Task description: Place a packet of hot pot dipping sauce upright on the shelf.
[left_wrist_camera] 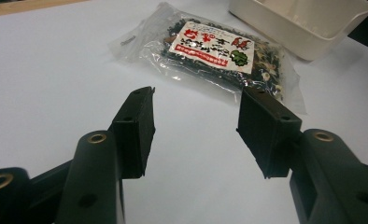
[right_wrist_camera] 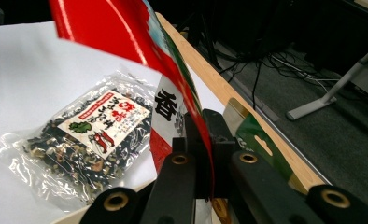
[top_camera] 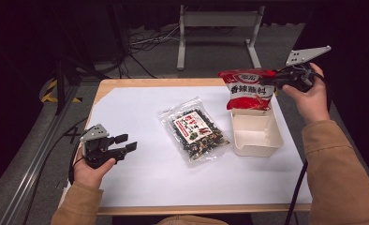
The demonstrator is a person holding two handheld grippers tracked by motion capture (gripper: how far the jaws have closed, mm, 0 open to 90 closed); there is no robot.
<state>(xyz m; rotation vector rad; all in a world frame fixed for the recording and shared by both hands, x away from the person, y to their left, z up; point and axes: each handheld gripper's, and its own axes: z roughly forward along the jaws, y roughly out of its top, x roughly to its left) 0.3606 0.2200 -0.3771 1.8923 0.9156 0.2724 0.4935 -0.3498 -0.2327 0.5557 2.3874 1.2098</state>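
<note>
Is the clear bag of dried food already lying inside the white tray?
No, the clear bag lies flat on the white sheet beside the white tray, touching neither gripper.

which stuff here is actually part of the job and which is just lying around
In the job:
- red seasoning packet, pinched in the right tongs
- cream tray, right under the packet
- clear bag of dried mix, lying ahead of the open left tongs

Just lying about:
- white table cover
- cables on the floor
- metal stand
</note>
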